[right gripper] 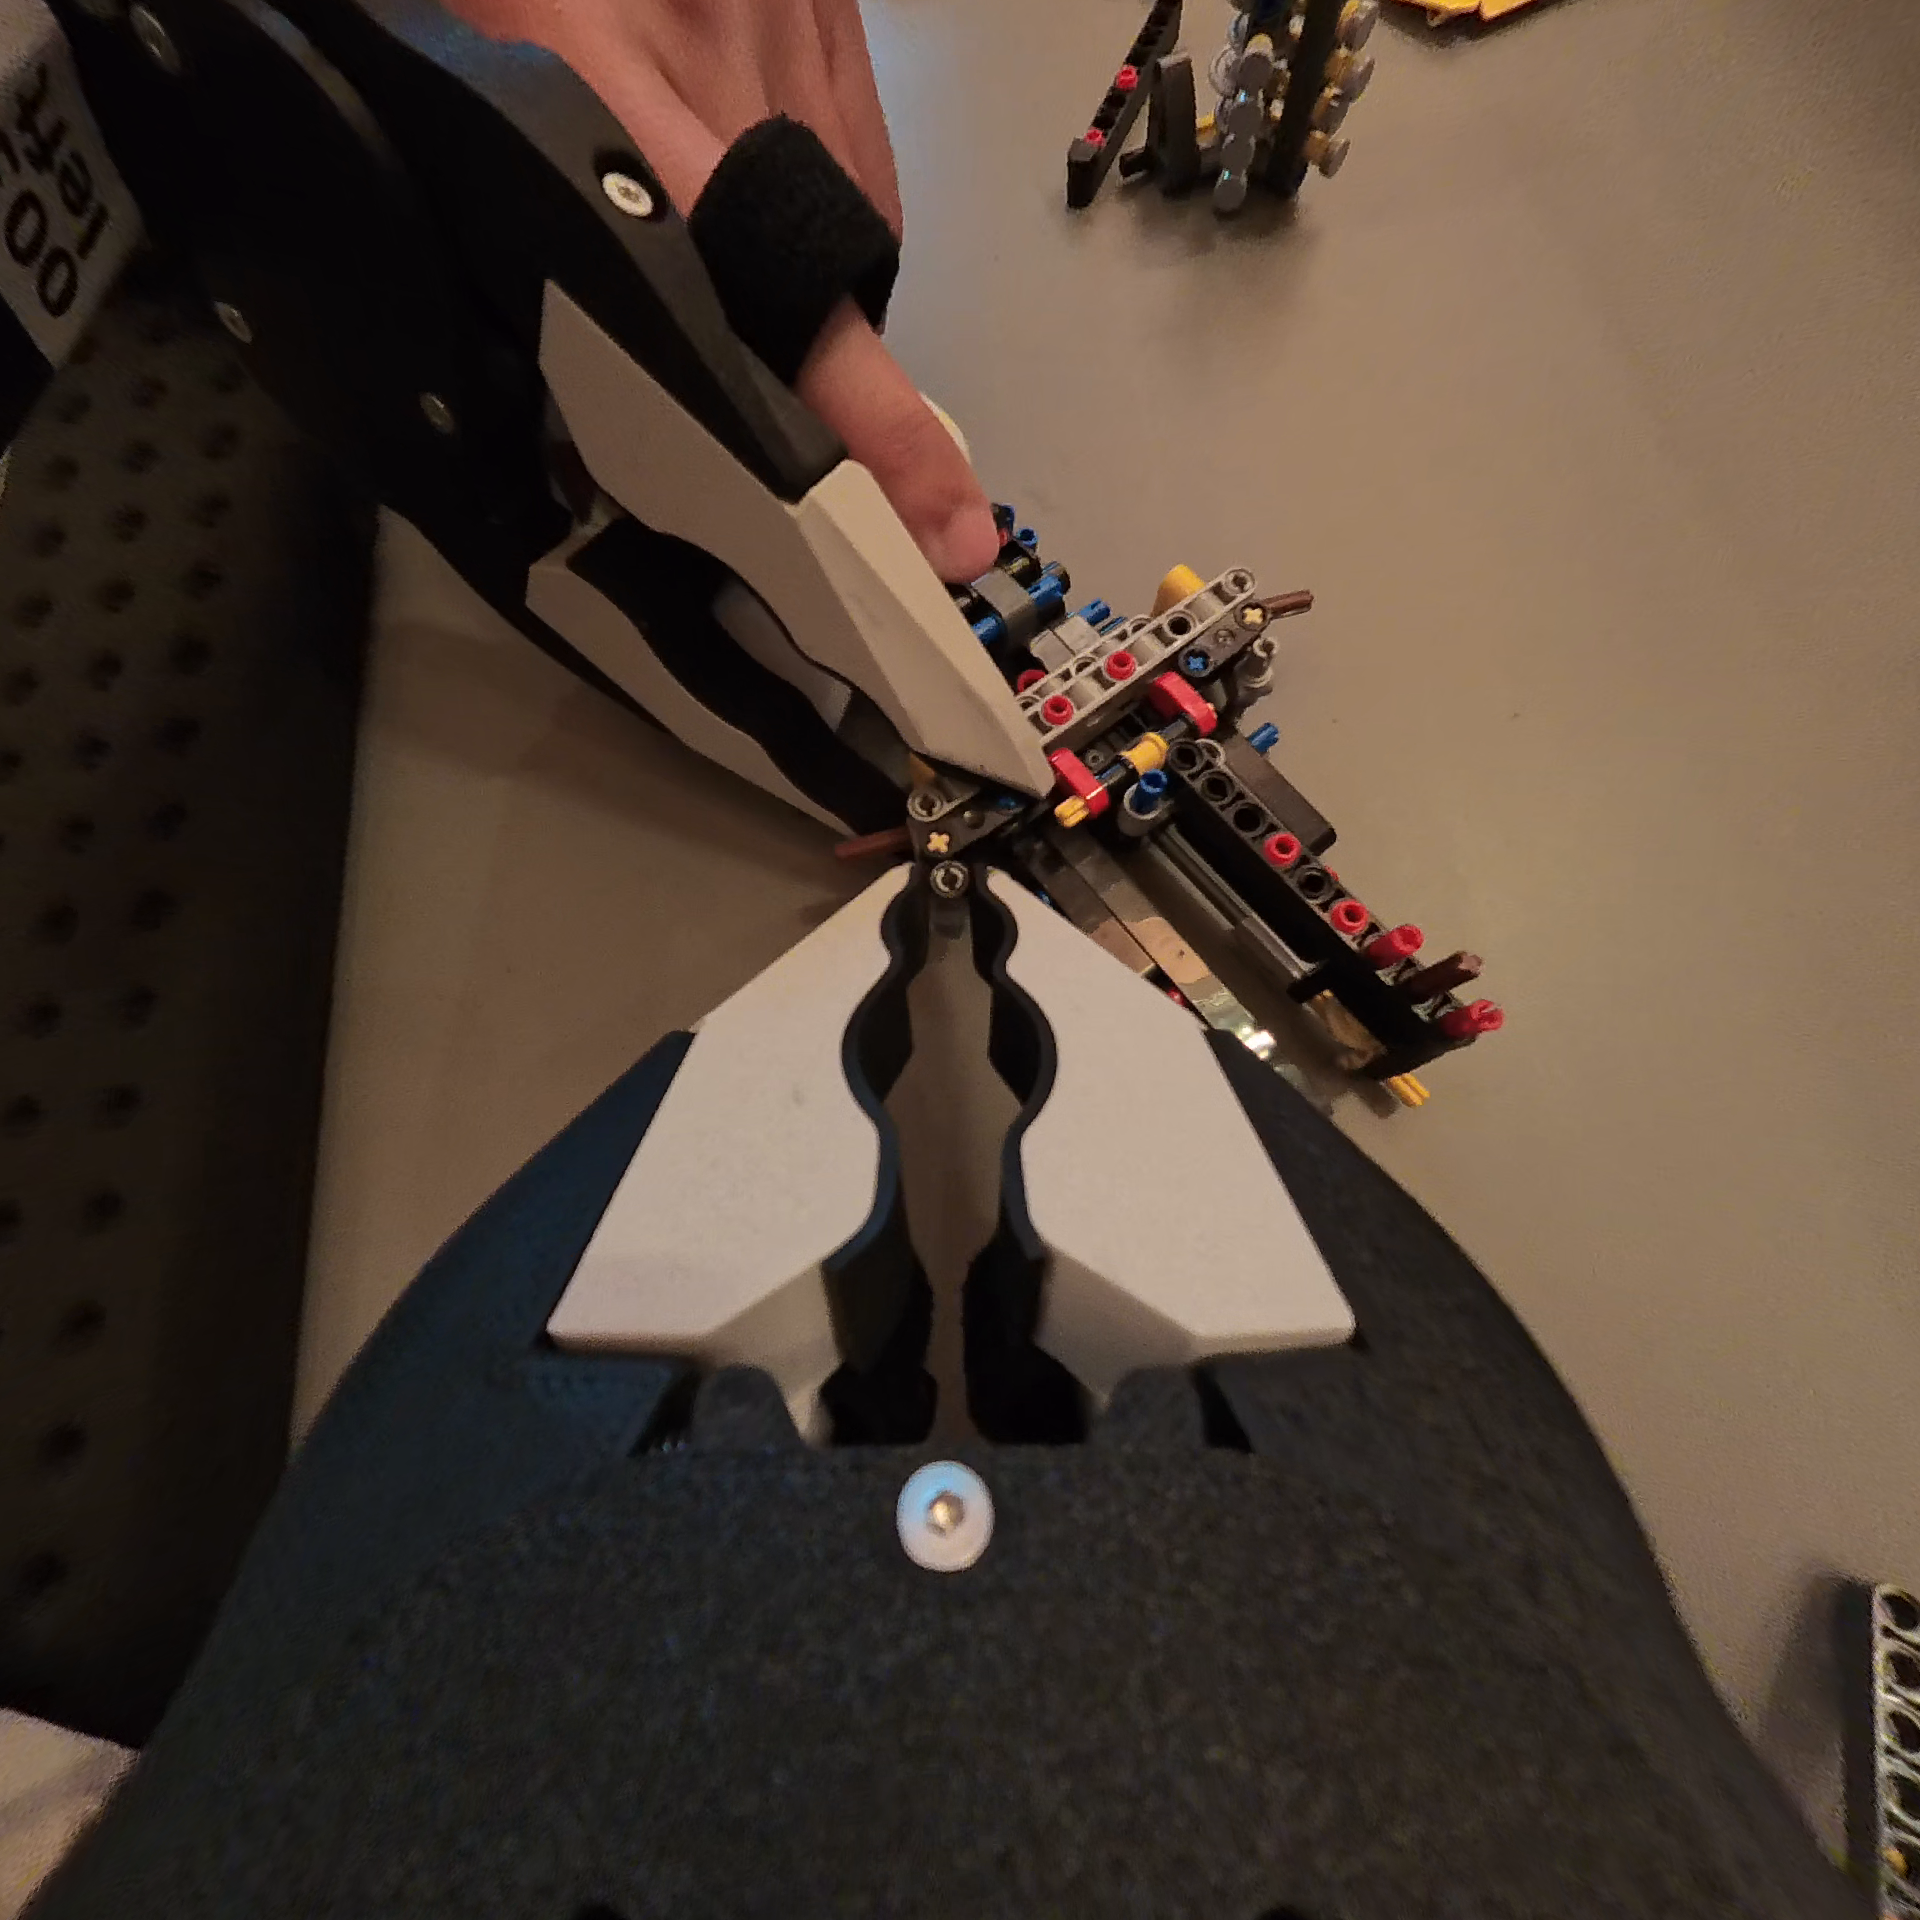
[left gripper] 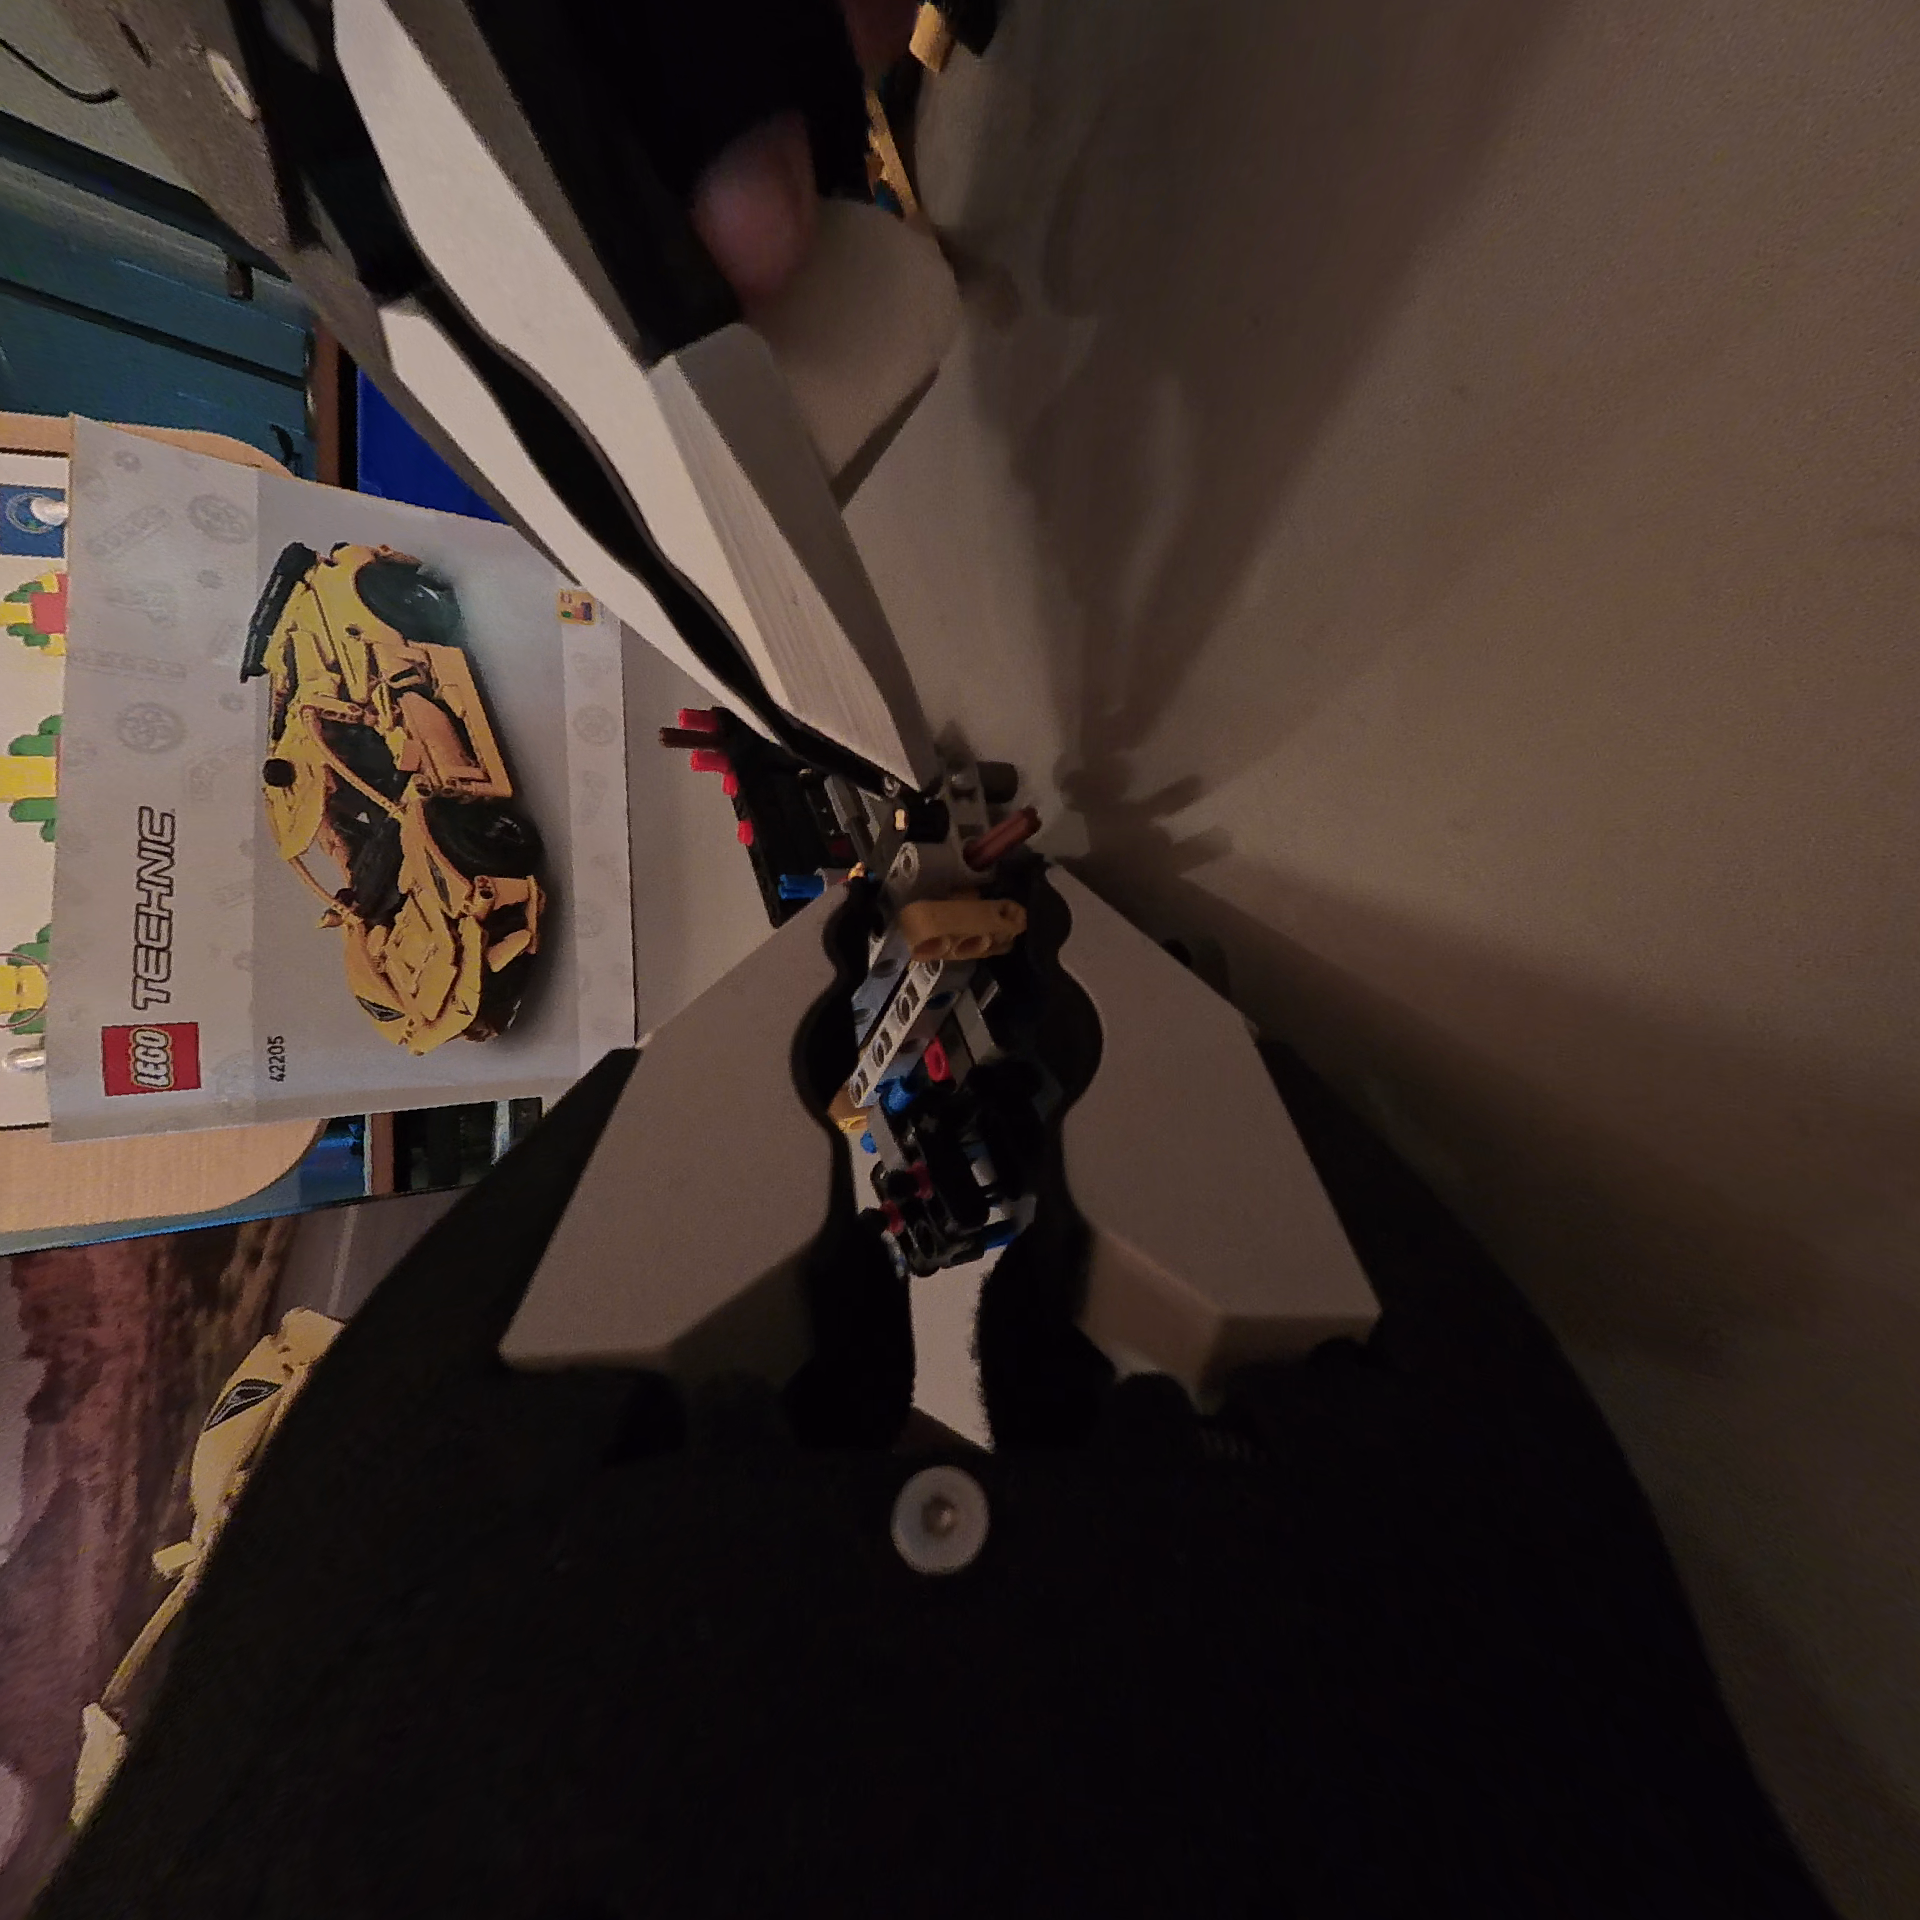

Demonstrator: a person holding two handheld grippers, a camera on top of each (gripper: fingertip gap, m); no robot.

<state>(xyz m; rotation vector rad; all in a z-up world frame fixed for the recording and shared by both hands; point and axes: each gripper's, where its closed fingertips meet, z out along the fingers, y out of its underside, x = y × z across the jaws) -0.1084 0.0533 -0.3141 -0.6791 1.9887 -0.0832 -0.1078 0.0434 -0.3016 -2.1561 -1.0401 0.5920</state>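
Note:
A brick assembly point(left gripper: 935, 1049) of grey and black beams with red, blue and yellow pins sits between the fingers of my left gripper point(left gripper: 940, 904), which is shut on it. In the right wrist view the assembly point(right gripper: 1226, 790) lies just above the grey table, and the left gripper point(right gripper: 966, 800) reaches in from the upper left with a person's hand point(right gripper: 831, 156) on it. My right gripper point(right gripper: 948, 878) is shut on a black beam end point(right gripper: 940, 831) at the near corner of the assembly. It also shows in the left wrist view point(left gripper: 925, 784), coming in from the upper left.
An instruction booklet point(left gripper: 343, 790) with a yellow car picture lies on a light wooden board at the left. A second small build point(right gripper: 1236, 114) stands at the back of the grey table point(right gripper: 1610, 520). A grey beam point(right gripper: 1896, 1766) lies at the lower right. A black perforated panel point(right gripper: 125, 831) is on the left. Only a small space, under 4 cm, lies between the two pairs of fingers. The black perforated panel point(right gripper: 125, 831) is about equally far from each gripper, around 20 cm.

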